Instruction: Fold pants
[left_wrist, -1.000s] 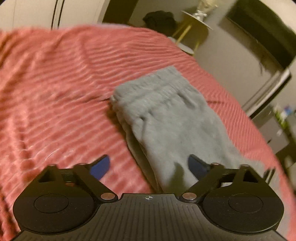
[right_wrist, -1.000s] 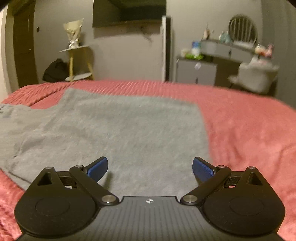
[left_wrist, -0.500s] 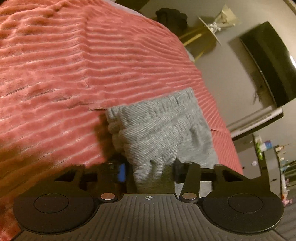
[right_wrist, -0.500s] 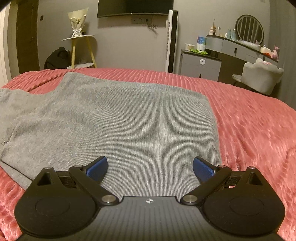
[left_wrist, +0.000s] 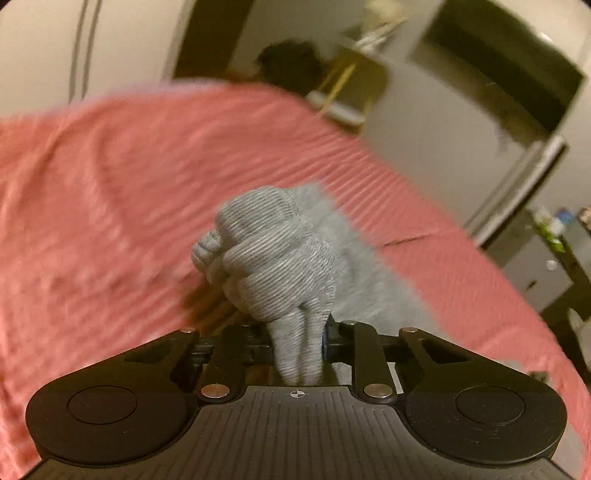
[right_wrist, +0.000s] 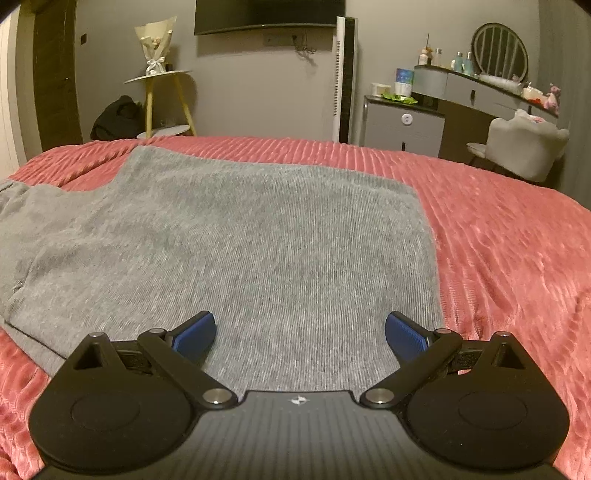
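Grey knitted pants lie spread on a pink ribbed bedspread. In the left wrist view a bunched end of the pants is lifted off the bedspread, pinched between the jaws of my left gripper, which are still closing on it. Behind the bunch, the fabric trails down to the right, blurred. My right gripper hovers open over the near edge of the flat pants, its blue pads wide apart and holding nothing.
Beyond the bed stand a yellow-legged side table with a wrapped bouquet, a dark bag on the floor, a white tower fan, a grey cabinet, a dresser with a round mirror and a pale chair.
My left gripper went from open beside the pants to closed on their end, then lifted the bunched fabric off the bedspread. The right gripper stayed open over the flat pants.
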